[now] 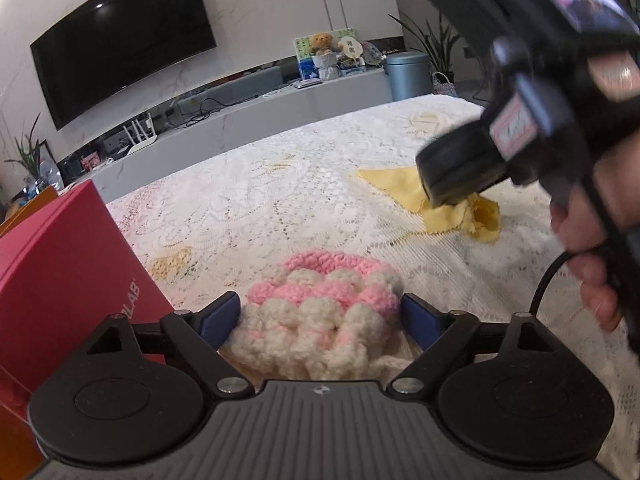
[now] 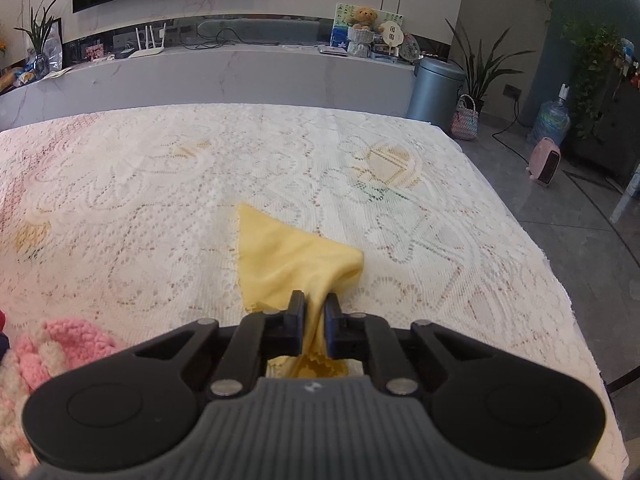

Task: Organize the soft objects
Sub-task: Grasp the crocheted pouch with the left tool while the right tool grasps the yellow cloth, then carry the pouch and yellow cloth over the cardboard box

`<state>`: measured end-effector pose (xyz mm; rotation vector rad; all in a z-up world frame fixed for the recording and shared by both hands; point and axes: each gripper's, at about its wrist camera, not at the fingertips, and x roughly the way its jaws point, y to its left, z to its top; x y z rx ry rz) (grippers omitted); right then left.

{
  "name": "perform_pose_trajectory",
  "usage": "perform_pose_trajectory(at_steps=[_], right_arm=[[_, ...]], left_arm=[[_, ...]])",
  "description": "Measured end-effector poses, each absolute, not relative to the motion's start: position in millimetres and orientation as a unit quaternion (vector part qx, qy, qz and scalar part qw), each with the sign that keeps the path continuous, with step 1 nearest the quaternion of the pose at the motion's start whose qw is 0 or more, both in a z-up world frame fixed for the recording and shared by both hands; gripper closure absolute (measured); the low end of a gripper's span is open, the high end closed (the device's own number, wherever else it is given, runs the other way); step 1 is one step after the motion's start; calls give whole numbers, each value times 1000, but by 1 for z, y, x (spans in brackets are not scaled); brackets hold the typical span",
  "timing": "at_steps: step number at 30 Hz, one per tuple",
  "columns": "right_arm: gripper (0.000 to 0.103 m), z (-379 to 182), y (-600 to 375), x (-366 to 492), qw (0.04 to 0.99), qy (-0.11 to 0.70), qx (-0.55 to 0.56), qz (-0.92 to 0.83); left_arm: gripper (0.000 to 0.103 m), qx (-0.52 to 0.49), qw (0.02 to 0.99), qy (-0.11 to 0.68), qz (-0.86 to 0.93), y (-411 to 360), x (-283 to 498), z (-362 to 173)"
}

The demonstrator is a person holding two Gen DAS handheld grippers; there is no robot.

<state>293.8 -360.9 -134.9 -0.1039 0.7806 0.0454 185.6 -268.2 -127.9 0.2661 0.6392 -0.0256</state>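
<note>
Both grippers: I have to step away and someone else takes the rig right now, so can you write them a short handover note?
Left gripper: open, jaws wide on either side of the pink and white knitted piece, pads not pressing it.
Right gripper: shut on the yellow cloth, pinching a bunched edge; the rest lies on the lace tablecloth.
Red box stands just left of the knitted piece.
Done: yellow cloth gripped.
Left: both soft items lie on the table, neither put away. Probably lift the cloth, then grasp the knitted piece; where they go is not shown.
</note>
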Motion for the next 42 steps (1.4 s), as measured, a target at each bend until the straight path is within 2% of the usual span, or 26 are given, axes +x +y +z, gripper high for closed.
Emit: perform_pose_trajectory(at_steps=[2, 3, 5, 7, 8, 12, 24, 37, 42], right_arm=[[97, -133, -365, 293, 922, 385, -35, 12], [97, -131, -367, 293, 922, 385, -26, 9], [97, -128, -372, 292, 922, 386, -13, 3], [97, -125, -377, 289, 922, 386, -3, -1], [97, -122, -379, 288, 922, 386, 4, 0], [98, -107, -387, 282, 926, 376, 39, 5], [98, -66, -377, 255, 939, 340, 38, 32], [99, -58, -372, 247, 941, 339, 18, -2], [99, -26, -350, 241, 958, 286, 18, -8]], left_arm=[[8, 129, 942, 310, -15, -267, 184, -128], [13, 133, 942, 308, -17, -267, 182, -127], [26, 143, 944, 296, -24, -268, 176, -124], [48, 159, 944, 288, -33, -270, 170, -121], [53, 165, 944, 284, -39, -271, 166, -120], [63, 158, 942, 292, -45, -267, 156, -111], [63, 123, 956, 263, -46, -246, 134, -77], [63, 61, 969, 226, -80, -232, 128, -45], [63, 35, 972, 221, -75, -219, 134, -28]])
